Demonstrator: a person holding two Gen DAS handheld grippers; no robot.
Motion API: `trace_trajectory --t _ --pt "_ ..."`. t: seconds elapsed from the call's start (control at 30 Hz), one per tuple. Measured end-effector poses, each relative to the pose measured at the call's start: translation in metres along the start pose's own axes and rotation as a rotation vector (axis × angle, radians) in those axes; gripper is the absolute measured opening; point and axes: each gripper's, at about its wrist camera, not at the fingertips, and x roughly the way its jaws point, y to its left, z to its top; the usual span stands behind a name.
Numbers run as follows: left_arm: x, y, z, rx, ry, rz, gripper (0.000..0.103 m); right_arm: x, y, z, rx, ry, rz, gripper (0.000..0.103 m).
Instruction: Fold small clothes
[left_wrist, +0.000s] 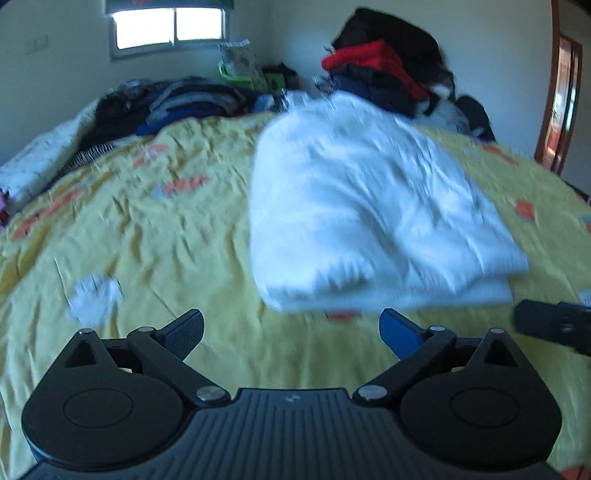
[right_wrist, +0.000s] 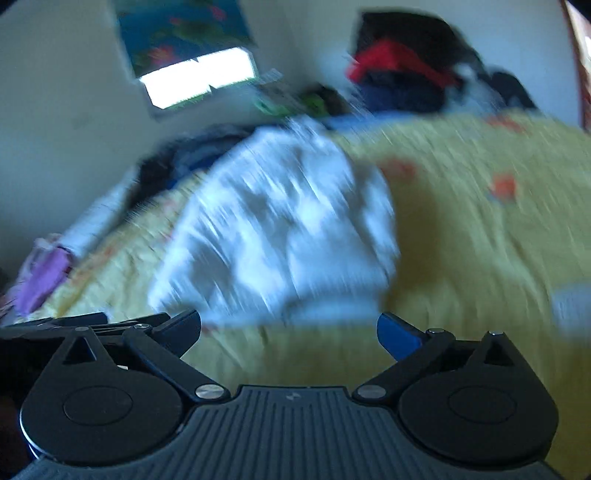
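Lying folded on the yellow bedspread (left_wrist: 147, 240), the white garment (left_wrist: 369, 206) fills the centre-right of the left wrist frame, just beyond the left gripper (left_wrist: 291, 332), whose jaws stand spread wide with nothing between them; at the upper left of that frame a window (left_wrist: 168, 27) glows above a heap of dark clothes (left_wrist: 177, 103); at the upper right sits a pile with a red garment (left_wrist: 369, 59); the right gripper (right_wrist: 290, 334) likewise has its jaws spread and empty, the blurred garment just ahead.
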Motion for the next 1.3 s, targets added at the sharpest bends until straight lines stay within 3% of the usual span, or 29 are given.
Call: trace_trajectory --t 0.13,0.23,0.6,1.3 --pt "-0.006 -0.006 -0.004 0.023 -0.010 0.020 0.102 0.004 -0.003 -0.006 0.049 0.055 -0.062 0.102" --pt "-0.012 -0.002 0.000 0.007 -0.034 0.018 0.102 0.008 0.003 -0.001 0.043 0.088 -0.032 0.102" --pt "-0.003 0.006 -0.002 -0.010 -0.006 0.064 0.102 0.010 -0.005 0.000 0.056 0.086 -0.048 0.102" --pt "-0.010 0.009 0.000 -0.019 -0.014 0.053 0.102 0.004 0.007 0.002 0.027 0.086 -0.016 0.102"
